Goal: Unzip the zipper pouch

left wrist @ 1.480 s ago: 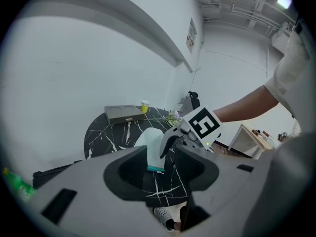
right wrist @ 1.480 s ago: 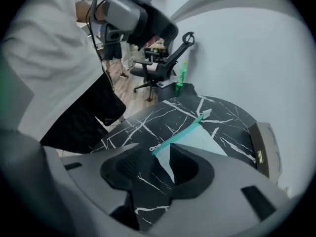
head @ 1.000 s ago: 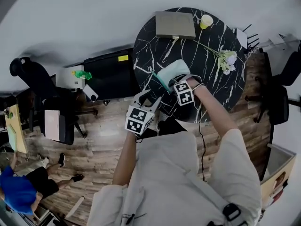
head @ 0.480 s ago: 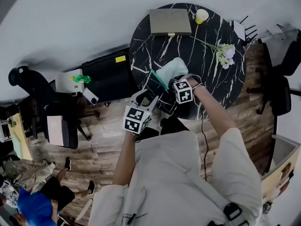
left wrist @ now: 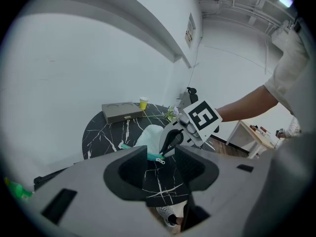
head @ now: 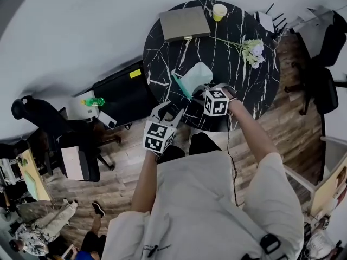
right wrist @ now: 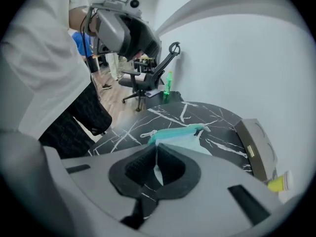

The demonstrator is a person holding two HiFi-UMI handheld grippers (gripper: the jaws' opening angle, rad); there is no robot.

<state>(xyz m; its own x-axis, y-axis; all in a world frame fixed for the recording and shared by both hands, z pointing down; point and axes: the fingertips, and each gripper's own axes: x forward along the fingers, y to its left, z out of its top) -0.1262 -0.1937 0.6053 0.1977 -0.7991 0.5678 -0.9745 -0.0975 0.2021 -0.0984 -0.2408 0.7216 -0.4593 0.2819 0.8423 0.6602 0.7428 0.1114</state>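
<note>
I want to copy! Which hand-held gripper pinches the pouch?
The right hand-held gripper: its jaws have just closed on the zipper pouch. The left hand-held gripper is open.

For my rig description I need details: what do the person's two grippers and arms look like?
The left gripper and the right gripper have grey bodies with dark jaw pads; each carries a white cube with black square markers. A thin dark cable runs beside the right arm. The person wears a light short-sleeved shirt.
</note>
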